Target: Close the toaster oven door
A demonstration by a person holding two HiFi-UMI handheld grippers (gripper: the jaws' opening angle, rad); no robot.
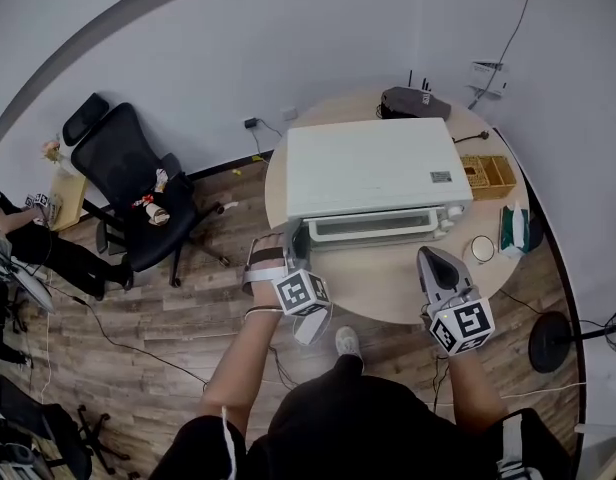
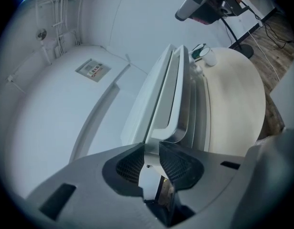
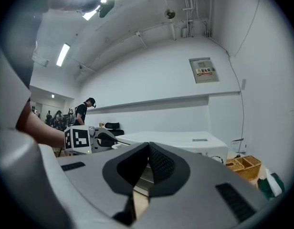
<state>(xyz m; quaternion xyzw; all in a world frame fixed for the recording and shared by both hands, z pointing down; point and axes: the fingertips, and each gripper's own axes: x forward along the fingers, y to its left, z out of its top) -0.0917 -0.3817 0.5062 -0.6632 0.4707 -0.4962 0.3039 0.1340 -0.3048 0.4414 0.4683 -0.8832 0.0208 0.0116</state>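
Note:
A white toaster oven (image 1: 373,163) stands on the round table (image 1: 388,288), and its door (image 1: 373,226) looks upright against the front. My left gripper (image 1: 299,238) is at the left end of that door. In the left gripper view its jaws (image 2: 152,144) stand a little apart, with the end of the door's white handle (image 2: 177,92) just beyond the tips and a white edge showing in the gap. No pad visibly presses on it. My right gripper (image 1: 425,254) hovers over the table in front of the oven's right end, its tips (image 3: 148,146) together and holding nothing.
To the right of the oven are a wicker basket (image 1: 486,173), a white cup (image 1: 482,248) and a green pack (image 1: 513,228). A black box (image 1: 413,101) lies behind it. An office chair (image 1: 128,183) stands at the left, and a person (image 3: 84,112) stands far back.

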